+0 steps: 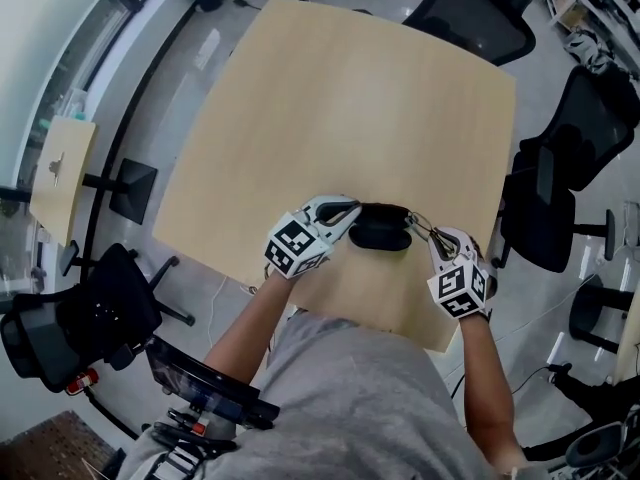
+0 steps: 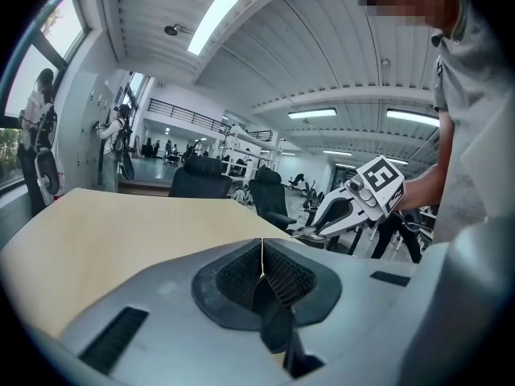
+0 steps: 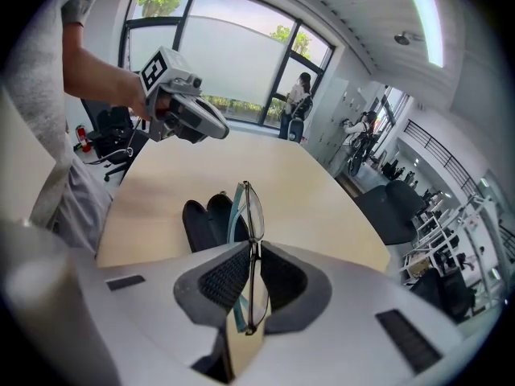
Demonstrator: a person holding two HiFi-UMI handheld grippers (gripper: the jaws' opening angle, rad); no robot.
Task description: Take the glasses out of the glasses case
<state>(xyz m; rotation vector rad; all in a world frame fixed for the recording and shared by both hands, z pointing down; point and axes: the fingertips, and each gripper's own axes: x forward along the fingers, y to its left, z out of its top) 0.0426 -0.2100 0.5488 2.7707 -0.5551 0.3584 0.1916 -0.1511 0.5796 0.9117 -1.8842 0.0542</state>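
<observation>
The black glasses case (image 1: 380, 234) lies open on the light wooden table (image 1: 340, 98), near its front edge. My right gripper (image 1: 428, 232) is just right of the case, shut on a pair of thin-framed glasses (image 1: 415, 223). In the right gripper view the glasses (image 3: 251, 211) stand upright, pinched between the pads of that gripper (image 3: 249, 276), above the open case (image 3: 201, 223). My left gripper (image 1: 350, 211) hovers at the case's left end; its jaws (image 2: 261, 272) are shut with nothing between them. The right gripper view shows the left gripper (image 3: 217, 131) raised above the table.
Black office chairs stand at the table's far side (image 1: 470, 13) and right side (image 1: 550, 208). A small side table (image 1: 60, 173) is at the left. The table's front edge (image 1: 330, 303) is close to the person's body.
</observation>
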